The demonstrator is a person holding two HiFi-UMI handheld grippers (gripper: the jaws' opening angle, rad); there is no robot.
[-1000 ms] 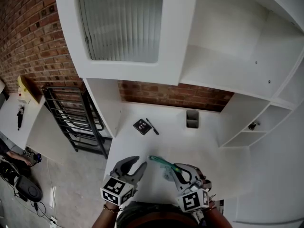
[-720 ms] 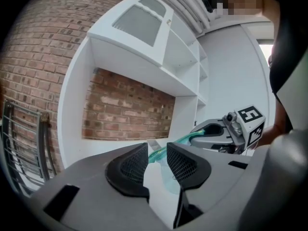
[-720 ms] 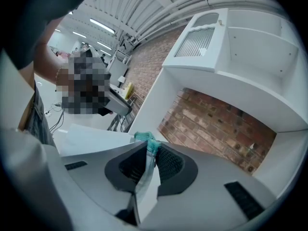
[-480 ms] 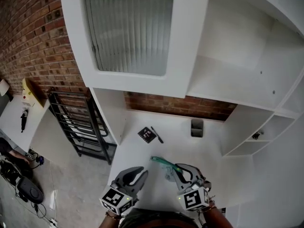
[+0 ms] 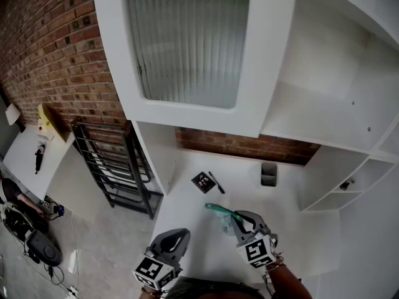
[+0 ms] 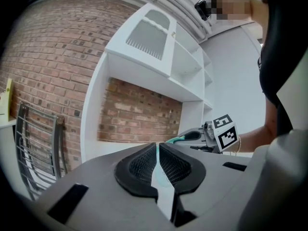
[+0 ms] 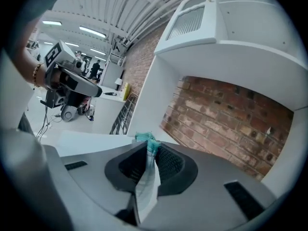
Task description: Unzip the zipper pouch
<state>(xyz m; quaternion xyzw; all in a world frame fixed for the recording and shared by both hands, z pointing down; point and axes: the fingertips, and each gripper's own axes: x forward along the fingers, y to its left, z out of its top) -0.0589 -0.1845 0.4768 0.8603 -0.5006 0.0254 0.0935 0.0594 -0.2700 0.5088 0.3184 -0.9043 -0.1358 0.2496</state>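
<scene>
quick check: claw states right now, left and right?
Left claw: shut, has just closed, holding nothing.
Right claw: shut on the zipper pouch, at its teal zipper edge.

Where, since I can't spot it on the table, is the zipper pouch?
The zipper pouch is clamped in the right gripper, low and right of centre in the head view, over the white table.

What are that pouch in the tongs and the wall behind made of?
The pouch looks like thin, translucent, slightly glossy plastic: the light shows through it. Its zipper edge seems teal fabric. The wall is rough, matte red brick with pale mortar lines.
</scene>
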